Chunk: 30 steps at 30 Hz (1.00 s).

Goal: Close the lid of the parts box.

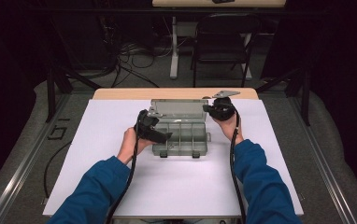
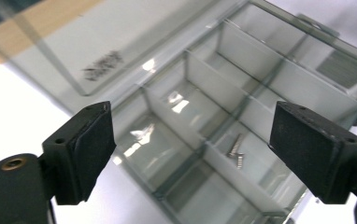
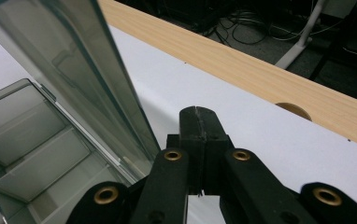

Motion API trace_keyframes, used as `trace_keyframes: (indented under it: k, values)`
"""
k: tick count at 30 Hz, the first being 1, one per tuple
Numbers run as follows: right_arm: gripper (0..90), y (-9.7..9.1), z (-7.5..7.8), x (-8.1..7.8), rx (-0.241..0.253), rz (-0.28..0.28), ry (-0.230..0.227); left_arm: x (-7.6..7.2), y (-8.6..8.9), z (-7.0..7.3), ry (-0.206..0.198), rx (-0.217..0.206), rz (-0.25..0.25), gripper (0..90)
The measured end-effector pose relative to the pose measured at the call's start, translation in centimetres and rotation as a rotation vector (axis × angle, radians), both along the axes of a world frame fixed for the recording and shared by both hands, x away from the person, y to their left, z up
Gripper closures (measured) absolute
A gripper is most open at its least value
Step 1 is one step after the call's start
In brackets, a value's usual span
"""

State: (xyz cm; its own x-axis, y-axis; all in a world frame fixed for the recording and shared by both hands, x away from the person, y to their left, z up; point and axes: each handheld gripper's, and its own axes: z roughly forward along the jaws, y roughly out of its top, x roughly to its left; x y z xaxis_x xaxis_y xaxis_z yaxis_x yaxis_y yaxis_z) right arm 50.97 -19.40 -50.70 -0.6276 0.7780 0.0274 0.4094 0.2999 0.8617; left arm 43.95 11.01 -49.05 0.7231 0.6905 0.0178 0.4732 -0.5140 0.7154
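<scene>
Grey see-through box (image 2: 242, 93) sits open on the white counter (image 1: 176, 186), a small screw (image 2: 236, 150) in one slot. Left claw (image 2: 193, 149) hangs wide above it. Right claw (image 3: 199, 122) is pinched together beside the raised lid (image 3: 92, 70).

Glossy clear plastic box (image 2: 242, 88), seemingly metal screw (image 2: 235, 148), matt white sheet (image 1: 176, 182).

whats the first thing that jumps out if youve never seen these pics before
The clear grey compartment box in the middle of the white sheet, its lid standing open at the far side. The left tongs hang open above its compartments, where a small screw lies in one cell. The right tongs are shut, just beside the raised lid's edge at the box's far right corner.
</scene>
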Motion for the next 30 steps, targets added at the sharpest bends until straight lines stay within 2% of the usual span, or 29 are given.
trace_keyframes:
  k: [7, 11, 14, 16, 19, 23, 27, 30]
  values:
    - [90.0, 0.0, 0.2, -0.1, 0.000, 0.005, -0.004, 1.2, 1.6, 1.4, -0.059, -0.025, 0.073, 11.8]
    - [90.0, 0.0, 0.3, -0.2, -0.003, 0.004, -0.005, 2.3, 1.8, 1.6, -0.074, -0.029, 0.080, 17.3]
    - [90.0, 0.0, 0.3, -0.2, -0.010, 0.007, -0.010, 2.9, 1.9, 1.6, -0.105, -0.047, 0.073, 24.9]
    - [90.0, 0.0, 0.3, -0.3, -0.006, 0.007, -0.005, 3.1, 1.9, 1.5, -0.116, -0.073, 0.052, 32.4]
    - [90.0, 0.0, 0.3, -0.3, -0.007, 0.011, -0.004, 3.1, 1.8, 1.5, -0.133, -0.078, 0.035, 42.4]
    - [90.0, -0.1, 0.3, -0.4, -0.003, 0.011, 0.000, 3.1, 1.9, 1.4, -0.154, -0.082, 0.048, 51.8]
    - [82.4, -0.4, 0.4, -0.5, -0.003, 0.001, 0.003, 3.2, 2.2, 1.4, -0.144, -0.090, 0.049, 56.3]
    - [70.3, -1.2, 0.9, -0.8, 0.005, -0.023, 0.011, 3.2, 2.2, 1.4, -0.144, -0.089, 0.047, 57.2]
